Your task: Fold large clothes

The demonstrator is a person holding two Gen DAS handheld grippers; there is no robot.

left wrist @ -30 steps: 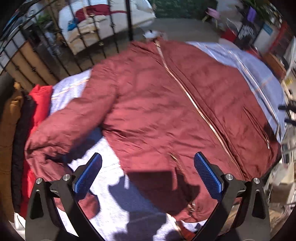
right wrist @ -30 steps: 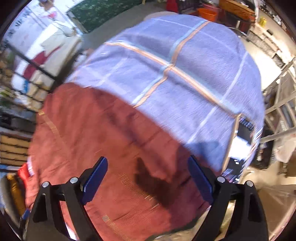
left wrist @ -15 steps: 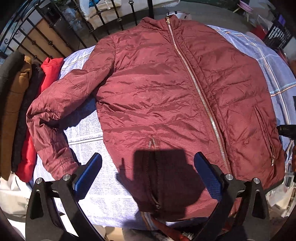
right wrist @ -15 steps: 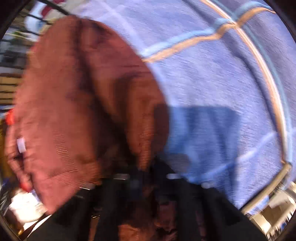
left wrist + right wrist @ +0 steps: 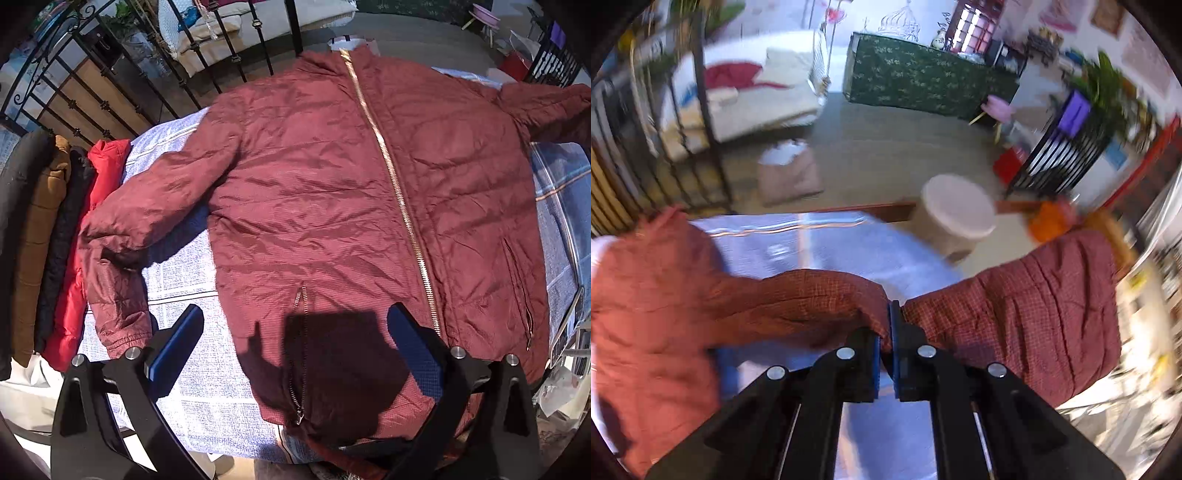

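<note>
One maroon jacket (image 5: 332,206) lies front-up, zipped, on the checked blue cloth (image 5: 192,387) covering the bench, with four folded garments (image 5: 48,251) stacked along its left edge. The left gripper (image 5: 295,354) hovers above the hem, fingers apart and empty. The right gripper (image 5: 889,332) has its fingers clamped together on one sleeve (image 5: 1015,314), lifted clear of the cloth.

Zipped maroon quilted jacket (image 5: 332,192) lies front-up, 1 sleeve (image 5: 1015,306) raised.

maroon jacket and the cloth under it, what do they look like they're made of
Maroon jacket: probably a thin synthetic shell, nylon or polyester, with light padding; it has a slight sheen, crinkles finely, and shows a small grid weave. Its zipper looks like gold-toned metal. Cloth: seemingly a matte woven cotton-like sheet, lavender with stripes.
</note>
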